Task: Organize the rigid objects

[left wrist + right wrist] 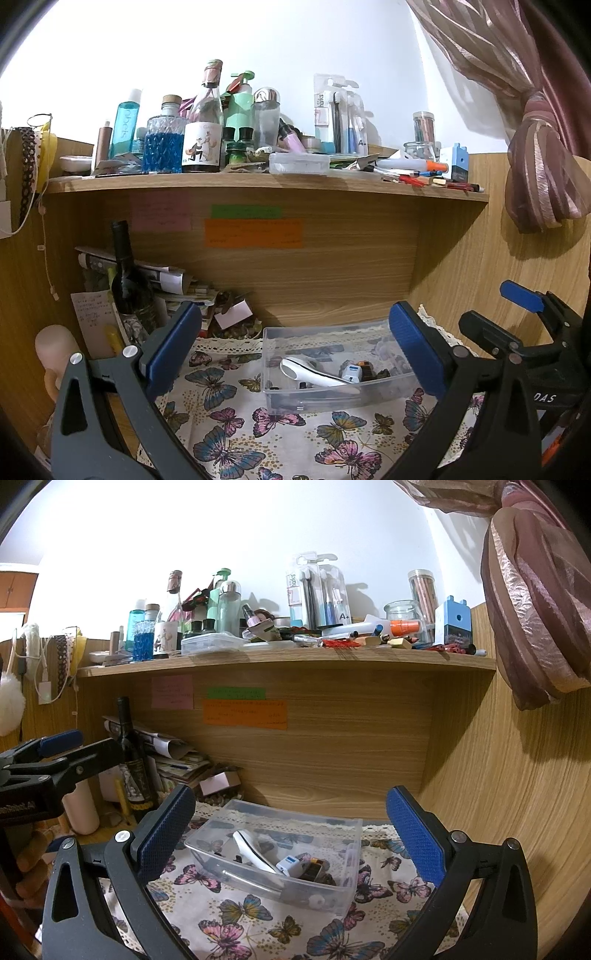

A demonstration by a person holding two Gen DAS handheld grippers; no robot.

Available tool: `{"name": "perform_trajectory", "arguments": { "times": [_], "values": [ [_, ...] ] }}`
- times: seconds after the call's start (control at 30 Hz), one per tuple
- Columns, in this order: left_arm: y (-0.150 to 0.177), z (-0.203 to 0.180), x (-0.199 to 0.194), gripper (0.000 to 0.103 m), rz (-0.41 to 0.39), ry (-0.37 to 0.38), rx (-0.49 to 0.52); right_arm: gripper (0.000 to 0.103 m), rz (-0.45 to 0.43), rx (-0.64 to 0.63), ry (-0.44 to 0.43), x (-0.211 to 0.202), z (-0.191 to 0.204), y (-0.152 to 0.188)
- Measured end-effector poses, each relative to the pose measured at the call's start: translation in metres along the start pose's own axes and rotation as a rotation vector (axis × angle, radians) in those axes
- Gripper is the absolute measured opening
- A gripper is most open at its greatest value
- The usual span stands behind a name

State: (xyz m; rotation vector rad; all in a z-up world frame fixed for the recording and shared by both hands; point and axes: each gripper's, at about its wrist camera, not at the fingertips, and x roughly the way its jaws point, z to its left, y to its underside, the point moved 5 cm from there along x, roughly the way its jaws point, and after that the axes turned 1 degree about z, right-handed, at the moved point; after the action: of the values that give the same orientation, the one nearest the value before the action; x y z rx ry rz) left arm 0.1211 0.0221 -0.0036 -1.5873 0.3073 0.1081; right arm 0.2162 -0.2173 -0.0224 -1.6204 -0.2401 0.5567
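A clear plastic bin (384, 389) (347, 867) sits on the butterfly tablecloth (266, 435) (240, 919) under the shelf. It holds a white curved device (306, 371) (251, 849), a small white-and-blue block (352, 373) (288, 864) and dark small items. My left gripper (295, 354) is open and empty, hovering in front of the bin. My right gripper (291, 838) is open and empty, also in front of the bin. The right gripper shows at the right of the left wrist view (524, 325); the left gripper shows at the left of the right wrist view (59, 753).
A wooden shelf (258, 182) (288, 657) above carries bottles, a flat clear box (299, 162) (210, 642), toothbrush packs, pens and a blue sharpener (452, 624). A dark wine bottle (127, 273) (133, 760) and stacked papers stand at the back left. A tied curtain (539, 170) hangs right.
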Motion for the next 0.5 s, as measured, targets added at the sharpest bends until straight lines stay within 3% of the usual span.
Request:
{"name": "perform_trajectory", "arguments": {
  "times": [0.5],
  "values": [
    [0.0009,-0.0035,0.0033,0.103,0.006,0.030,0.018,0.103,0.000,0.002,0.001,0.0005,0.0008,0.0005]
  ]
}}
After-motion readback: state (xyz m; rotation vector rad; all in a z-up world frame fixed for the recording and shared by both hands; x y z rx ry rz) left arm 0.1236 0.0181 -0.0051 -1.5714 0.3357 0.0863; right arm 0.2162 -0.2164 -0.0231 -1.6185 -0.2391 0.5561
